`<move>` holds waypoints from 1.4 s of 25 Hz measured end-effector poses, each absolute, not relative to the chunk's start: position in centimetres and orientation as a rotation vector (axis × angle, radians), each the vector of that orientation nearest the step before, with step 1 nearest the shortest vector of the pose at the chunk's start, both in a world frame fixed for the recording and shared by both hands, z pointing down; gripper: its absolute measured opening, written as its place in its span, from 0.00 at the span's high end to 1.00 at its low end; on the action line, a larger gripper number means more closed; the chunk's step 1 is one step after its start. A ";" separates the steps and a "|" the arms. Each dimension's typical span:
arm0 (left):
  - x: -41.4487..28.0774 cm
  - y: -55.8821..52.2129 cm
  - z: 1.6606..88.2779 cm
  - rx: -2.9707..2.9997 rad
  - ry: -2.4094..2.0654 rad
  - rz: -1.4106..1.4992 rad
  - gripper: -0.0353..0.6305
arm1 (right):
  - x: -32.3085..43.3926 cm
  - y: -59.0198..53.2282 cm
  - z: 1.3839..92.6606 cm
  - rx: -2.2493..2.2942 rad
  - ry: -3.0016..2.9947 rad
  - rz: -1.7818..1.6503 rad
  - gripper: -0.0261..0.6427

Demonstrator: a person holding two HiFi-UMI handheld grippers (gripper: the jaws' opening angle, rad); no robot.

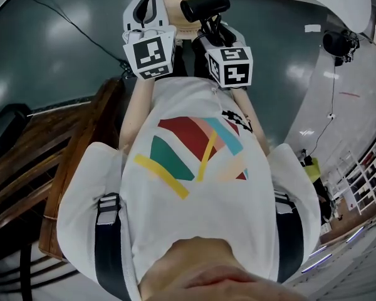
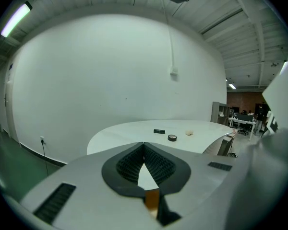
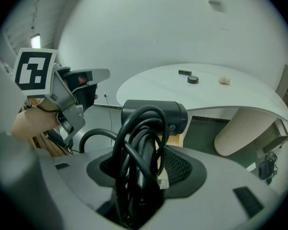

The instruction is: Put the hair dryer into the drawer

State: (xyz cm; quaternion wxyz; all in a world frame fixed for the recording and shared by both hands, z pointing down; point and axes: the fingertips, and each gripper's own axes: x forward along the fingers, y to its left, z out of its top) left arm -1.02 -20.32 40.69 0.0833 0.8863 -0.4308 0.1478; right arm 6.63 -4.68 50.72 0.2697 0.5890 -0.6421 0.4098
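1. Beyond both tongs, against a plain white wall (image 2: pixel 110 71), a curved white surface (image 2: pixel 134 134) stands on a ribbed, column-like pedestal (image 3: pixel 240 131). On it lie a small black block (image 2: pixel 159 131), a dark roll of tape (image 2: pixel 172 138) and a pale lump (image 2: pixel 189 133), all well apart from the tongs.
2. At the person's left in the head view, brown wooden furniture (image 1: pixel 69 155) with slatted rails stands on a dark, glossy floor (image 1: pixel 50 42). Whether it holds the drawer cannot be told.
3. The person's white T-shirt (image 1: pixel 194 193), printed with red, teal and yellow bands, fills the middle of the head view below the two tongs.
4. The hair dryer (image 3: pixel 156 115) is held up in front of the person's chest, over the floor and well short of the white surface. It is matte black, with a short, smooth cylindrical barrel lying crosswise above the jaws.
5. Its thick, rubbery cord (image 3: pixel 134 147) is looped several times round the handle, which runs down between the pads.
6. The right tongs (image 3: pixel 143 164) has its jaws wide, their dark ribbed pads pressed on the cord-wrapped handle.
7. The left tongs (image 2: pixel 143 145), just beside the right, has its ribbed pad tips together with only a narrow wedge below them, and it grips nothing.
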 end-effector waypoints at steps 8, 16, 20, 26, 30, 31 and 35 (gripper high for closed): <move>-1.2 -20.9 41.3 2.640 -1.282 0.454 0.92 | 6.8 -4.6 53.6 1.529 -1.649 1.190 0.60; -1.0 -20.5 42.3 2.627 -1.269 0.501 0.92 | 6.8 -5.8 55.4 1.448 -1.615 1.293 0.60; -1.1 -20.8 42.4 2.617 -1.268 0.498 0.92 | 6.9 -6.1 56.1 1.436 -1.585 1.309 0.60; -0.9 -21.0 42.6 2.609 -1.264 0.505 0.92 | 6.9 -6.6 57.1 1.399 -1.550 1.341 0.60; -0.9 -21.3 42.8 2.602 -1.273 0.506 0.92 | 6.6 -7.1 57.6 1.378 -1.548 1.343 0.60; -0.9 -21.4 42.9 2.598 -1.275 0.508 0.92 | 6.6 -7.3 57.7 1.372 -1.550 1.341 0.60; -1.3 -21.7 43.4 2.579 -1.282 0.522 0.92 | 6.5 -8.4 58.1 1.353 -1.553 1.342 0.60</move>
